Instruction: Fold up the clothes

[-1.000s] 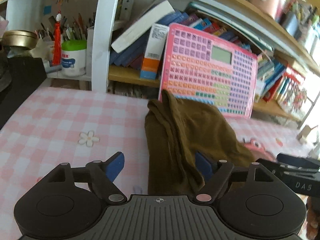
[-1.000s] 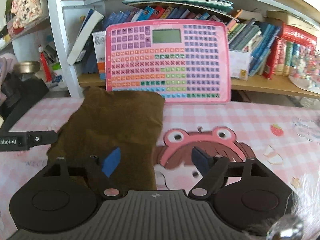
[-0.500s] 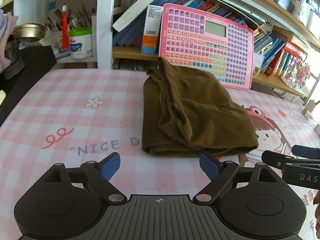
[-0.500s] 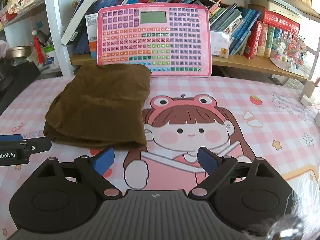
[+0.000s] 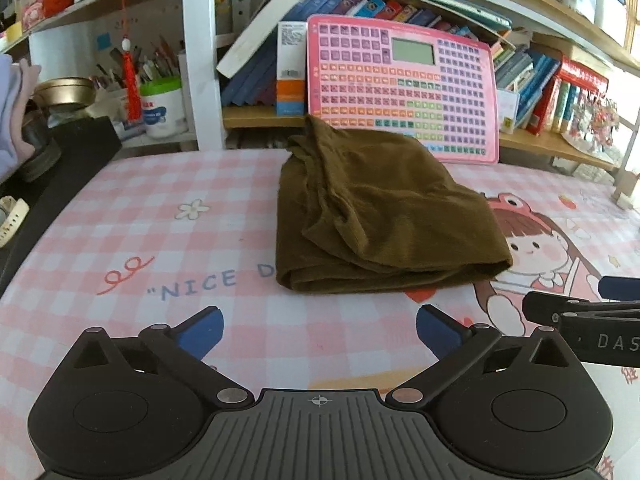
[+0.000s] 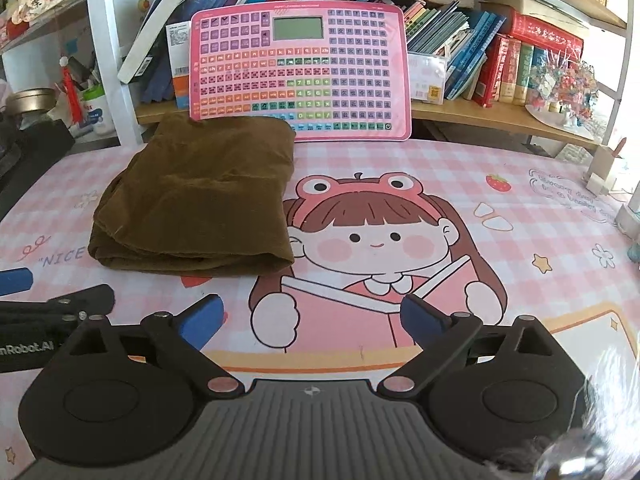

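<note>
On the pink checked mat (image 5: 120, 240), toward its far edge: brown garment (image 5: 380, 216), already folded into a compact stack of layers, far end touching or just short of the pink keyboard toy (image 5: 404, 88) propped against the bookshelf (image 6: 480, 114). Seen from the right wrist, same garment (image 6: 196, 200) left of the cartoon girl printed on the mat (image 6: 520, 184), one edge overlapping her hair. Left gripper (image 5: 318, 330) low over bare mat, near the stack's front edge, jaws spreading wider at this moment, nothing between the blue pads. Right gripper (image 6: 312, 318) likewise over the printed figure, jaws also widening, empty, apart from the cloth. Judged from the layered shape and both tools clear of it: folding of this piece apparently finished or nearly so. Top layer a little rumpled along the left side, edges not quite flush, so perhaps a smoothing or squaring touch left. No other clothing plainly waiting on the mat; whether more pieces remain elsewhere cannot be told.
</note>
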Motion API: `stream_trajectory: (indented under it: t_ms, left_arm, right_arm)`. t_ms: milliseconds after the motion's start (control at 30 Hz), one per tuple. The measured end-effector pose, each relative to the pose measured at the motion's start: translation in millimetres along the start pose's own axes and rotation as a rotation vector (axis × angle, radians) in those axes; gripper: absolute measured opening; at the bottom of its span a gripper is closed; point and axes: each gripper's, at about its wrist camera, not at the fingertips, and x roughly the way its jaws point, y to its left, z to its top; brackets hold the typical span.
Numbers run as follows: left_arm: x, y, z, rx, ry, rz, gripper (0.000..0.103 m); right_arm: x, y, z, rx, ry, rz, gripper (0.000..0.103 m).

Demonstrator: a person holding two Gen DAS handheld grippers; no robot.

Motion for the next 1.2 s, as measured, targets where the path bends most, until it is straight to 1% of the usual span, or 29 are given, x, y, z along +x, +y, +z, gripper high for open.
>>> stream_trajectory:
  t_ms: [133, 600, 1200]
  left_arm:
    - [0.2, -1.6, -2.7, -0.003, 0.012, -0.005, 0.103]
    - [3.2, 1.4, -9.1, -0.029, 0.058, 0.000, 0.103]
    - [1.7, 1.9, -8.7, -0.037, 0.055, -0.011, 0.103]
  right_arm:
    - [0.2, 1.9, -1.9, -0.005, 0.004, 0.004, 0.098]
    - [5.5, 4.9, -4.7, -0.025, 0.024, -0.002, 0.099]
    - [6.6, 6.3, -6.1, -0.034, 0.021, -0.011, 0.100]
